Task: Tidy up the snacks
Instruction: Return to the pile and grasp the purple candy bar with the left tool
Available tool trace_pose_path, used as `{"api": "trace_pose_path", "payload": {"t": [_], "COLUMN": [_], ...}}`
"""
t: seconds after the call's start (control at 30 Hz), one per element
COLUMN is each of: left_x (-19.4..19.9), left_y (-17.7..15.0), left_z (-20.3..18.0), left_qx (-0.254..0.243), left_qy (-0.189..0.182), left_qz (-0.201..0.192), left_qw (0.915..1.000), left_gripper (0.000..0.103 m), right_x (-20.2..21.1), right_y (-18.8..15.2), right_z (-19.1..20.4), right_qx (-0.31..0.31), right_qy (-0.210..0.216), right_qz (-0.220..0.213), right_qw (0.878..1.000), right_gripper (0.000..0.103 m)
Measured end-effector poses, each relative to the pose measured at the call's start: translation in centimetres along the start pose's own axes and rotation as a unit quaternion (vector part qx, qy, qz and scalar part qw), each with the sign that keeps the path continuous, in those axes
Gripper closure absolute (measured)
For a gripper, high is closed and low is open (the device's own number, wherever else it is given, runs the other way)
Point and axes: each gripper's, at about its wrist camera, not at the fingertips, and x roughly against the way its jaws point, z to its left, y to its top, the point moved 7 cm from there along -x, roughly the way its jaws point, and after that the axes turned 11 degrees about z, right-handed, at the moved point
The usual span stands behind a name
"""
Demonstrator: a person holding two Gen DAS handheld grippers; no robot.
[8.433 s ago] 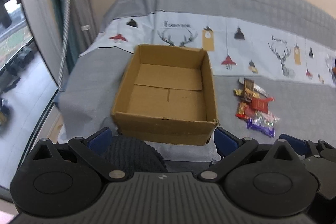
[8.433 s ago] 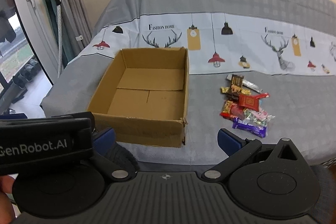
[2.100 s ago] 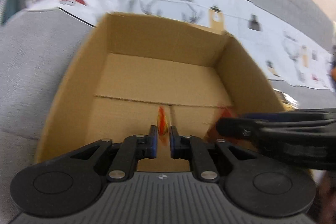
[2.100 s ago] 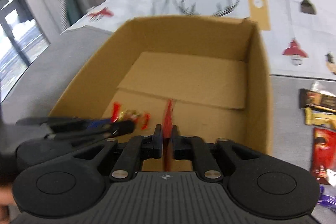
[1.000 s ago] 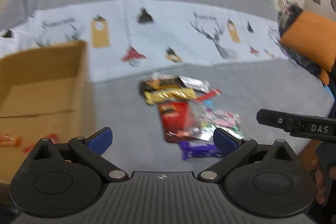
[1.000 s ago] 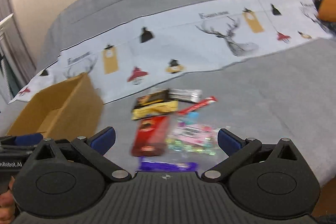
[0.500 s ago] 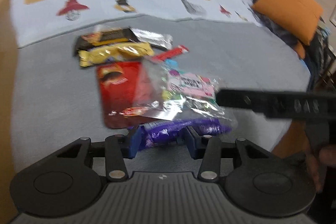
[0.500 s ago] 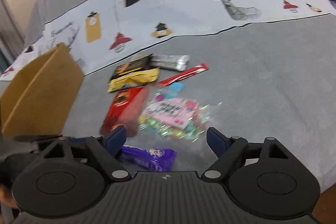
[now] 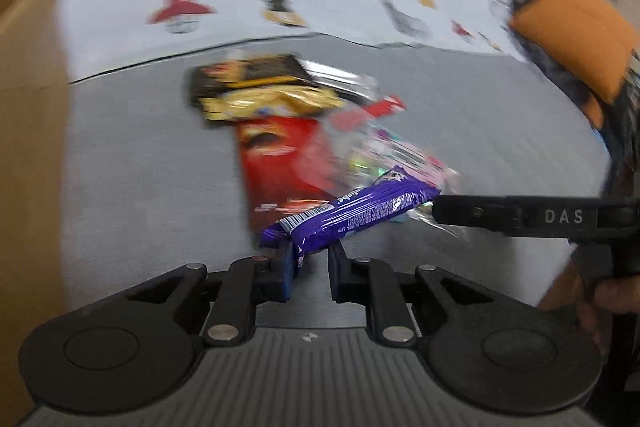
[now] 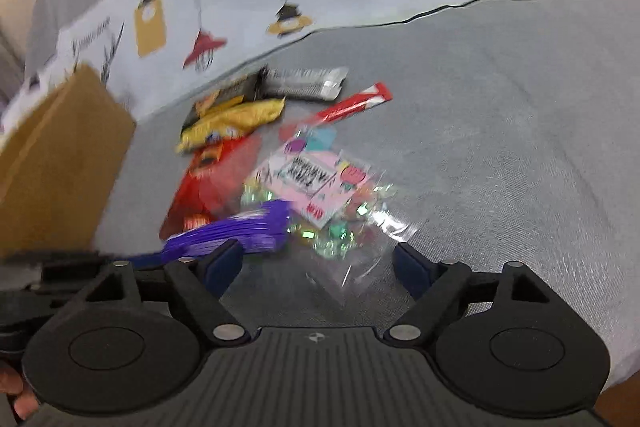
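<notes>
Left gripper point(image 9: 309, 261): my jaws pinch one end of the purple bar point(image 9: 352, 213); bar slants up to the right over the snack pile point(image 10: 280, 163)
Right gripper point(image 10: 318, 265): my jaws spread wide above the clear candy bag point(image 10: 320, 187)
Cardboard box point(image 10: 60, 155): left edge of the grey bedspread point(image 10: 500, 131); pile beside it

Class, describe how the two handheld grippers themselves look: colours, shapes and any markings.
Both are matte black plastic: a ribbed grey-black centre plate, two round discs at the sides, linkage arms with silver pins. The left gripper and right gripper have blue pads. The right gripper's side reads "DAS" in white letters.
</notes>
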Motion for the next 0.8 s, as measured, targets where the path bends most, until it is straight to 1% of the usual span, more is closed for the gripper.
{"api": "trace_pose_path", "payload": {"t": [0.07,0.13,0.2,0.23,0.27,0.3,0.33,0.37,0.4,0.43,0.47,0.5,0.53,0.57,0.6,0.67,0.7,0.73,0.8], "left_x": [0.6,0.5,0.1,-0.1,-0.2,-0.3,-0.4,-0.5,-0.6,-0.9,-1.2,-1.6,-2.1,-2.3,-2.1,-1.7,-1.6,-1.4,-0.6], "left_y": [-0.2,-0.5,-0.7,-0.7,-0.6,-0.3,-0.1,0.2,0.4,0.6,0.6,0.5,0.2,0.0,-0.1,-0.1,-0.1,-0.1,-0.1], "left_z": [1.1,1.3,1.1,0.8,0.6,0.3,0.3,0.1,-0.1,-0.4,-0.8,-1.0,-1.1,-1.1,-1.0,-0.8,-0.7,-0.4,0.2], "left_qx": [0.021,0.008,-0.011,-0.028,-0.044,-0.06,-0.073,-0.087,-0.102,-0.121,-0.138,-0.149,-0.153,-0.146,-0.135,-0.128,-0.123,-0.112,-0.078], "left_qy": [0.018,0.032,0.063,0.069,0.076,0.09,0.102,0.105,0.105,0.102,0.097,0.09,0.077,0.06,0.049,0.039,0.038,0.036,0.032], "left_qz": [0.008,0.011,0.011,0.01,0.001,-0.013,-0.024,-0.038,-0.047,-0.051,-0.051,-0.045,-0.028,-0.019,-0.017,-0.008,-0.006,-0.004,-0.004], "left_qw": [0.9996,0.9994,0.9979,0.9972,0.9961,0.9941,0.9919,0.99,0.9881,0.986,0.9843,0.9838,0.9849,0.9872,0.9895,0.9909,0.9917,0.993,0.9964], "left_gripper": [0.084,0.083,0.081,0.081,0.069,0.048,0.042,0.039,0.039,0.039,0.039,0.042,0.049,0.061,0.077,0.077,0.077,0.077,0.077], "right_x": [-0.3,-0.5,-1.1,-1.5,-1.9,-2.3,-2.6,-2.9,-3.0,-2.9,-2.7,-2.3,-1.9,-1.7,-1.4,-1.2,-1.2,-1.0,-0.3], "right_y": [0.1,-0.1,-0.5,-0.8,-1.0,-1.2,-1.4,-1.5,-1.5,-1.3,-1.0,-0.7,-0.2,0.0,0.3,0.6,0.7,0.6,0.6], "right_z": [-0.4,-0.3,0.5,1.1,1.6,2.0,2.4,2.6,2.7,2.7,2.6,2.3,1.8,1.2,0.6,0.1,0.1,0.3,1.0], "right_qx": [-0.006,0.008,0.049,0.077,0.097,0.116,0.137,0.155,0.166,0.168,0.159,0.149,0.134,0.117,0.097,0.074,0.07,0.072,0.083], "right_qy": [-0.005,-0.013,-0.031,-0.036,-0.045,-0.059,-0.075,-0.089,-0.099,-0.1,-0.099,-0.101,-0.099,-0.096,-0.092,-0.076,-0.071,-0.066,-0.054], "right_qz": [0.003,0.004,0.009,0.011,0.012,0.014,0.015,0.014,0.012,0.007,0.0,-0.008,-0.016,-0.018,-0.021,-0.021,-0.023,-0.025,-0.043], "right_qw": [1.0,1.0,0.998,0.996,0.994,0.991,0.988,0.984,0.981,0.981,0.982,0.984,0.986,0.988,0.991,0.994,0.995,0.995,0.994], "right_gripper": [0.025,0.025,0.02,0.011,0.006,0.005,0.004,0.005,0.006,0.01,0.023,0.033,0.054,0.075,0.082,0.095,0.1,0.103,0.103]}}
